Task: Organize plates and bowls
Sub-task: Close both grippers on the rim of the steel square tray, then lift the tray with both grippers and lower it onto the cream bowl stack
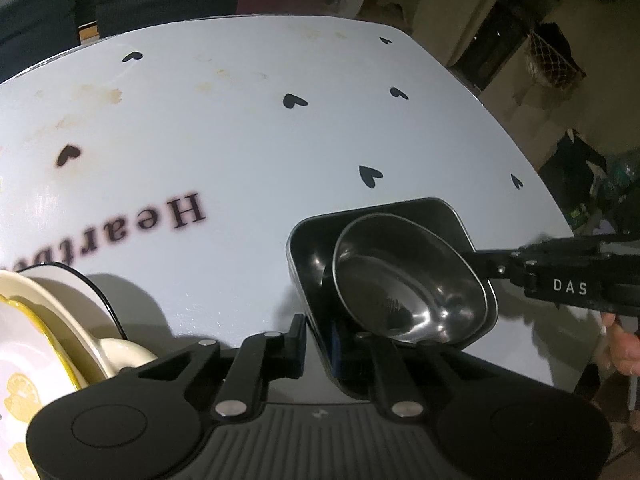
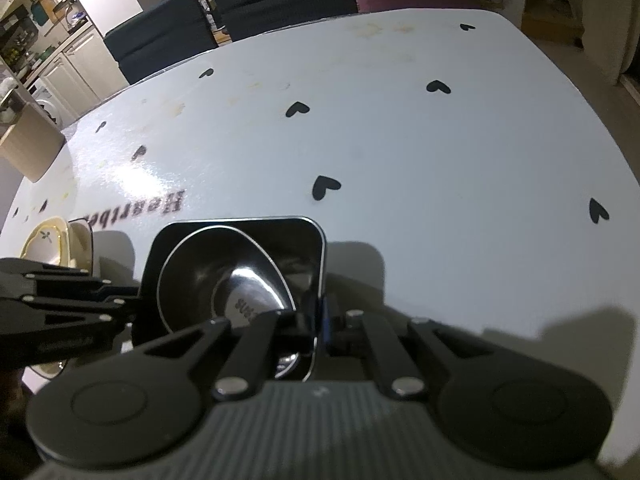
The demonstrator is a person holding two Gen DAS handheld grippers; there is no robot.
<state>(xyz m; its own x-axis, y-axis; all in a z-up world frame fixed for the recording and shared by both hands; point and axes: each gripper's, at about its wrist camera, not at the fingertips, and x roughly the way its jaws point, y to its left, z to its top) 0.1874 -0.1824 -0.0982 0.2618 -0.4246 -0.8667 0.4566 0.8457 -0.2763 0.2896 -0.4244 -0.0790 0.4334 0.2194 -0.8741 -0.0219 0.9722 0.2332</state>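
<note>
A black square dish (image 1: 316, 248) sits tilted over the white table, with a shiny steel bowl (image 1: 404, 288) leaning inside it. My left gripper (image 1: 334, 340) is shut on the dish's near wall. My right gripper (image 2: 316, 320) is shut on the dish's right wall, with the bowl (image 2: 224, 276) just inside; it reaches in from the right in the left wrist view (image 1: 496, 268). The dish also shows in the right wrist view (image 2: 308, 240). Cream and yellow plates (image 1: 44, 320) stand stacked at the left, also in the right wrist view (image 2: 52, 240).
The white table (image 1: 260, 140) has black heart prints and lettering, with stains at the far side. Dark chairs (image 2: 224, 8) stand beyond its far edge. A cardboard box (image 2: 28, 148) sits off the left edge. Clutter lies beyond the right edge (image 1: 580, 168).
</note>
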